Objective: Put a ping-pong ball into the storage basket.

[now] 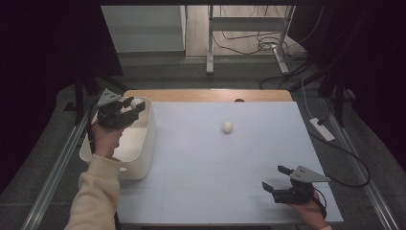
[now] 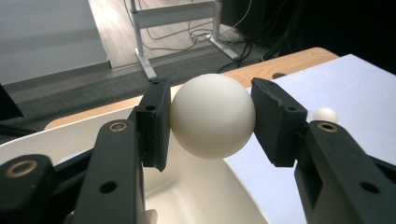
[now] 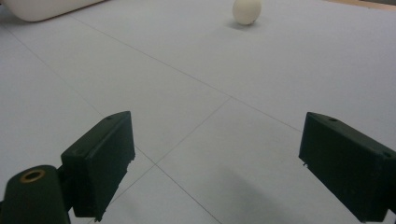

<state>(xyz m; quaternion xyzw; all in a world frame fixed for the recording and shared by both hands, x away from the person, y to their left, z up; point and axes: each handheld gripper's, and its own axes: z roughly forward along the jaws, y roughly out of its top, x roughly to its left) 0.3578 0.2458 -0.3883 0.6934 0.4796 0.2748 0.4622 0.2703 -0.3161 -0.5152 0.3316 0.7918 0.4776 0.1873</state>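
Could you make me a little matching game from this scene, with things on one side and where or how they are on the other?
Things:
1. held ball
2. loose ball
3. white bin
4. right gripper

Place or state:
A. at the left edge of the table, beneath the left gripper
B. open, with nothing between its fingers, near the table's front right corner
C. lying alone on the pale blue surface near the middle
D. clamped between two black fingers above the bin

Pairs: 1-D, 2-C, 3-A, 4-B
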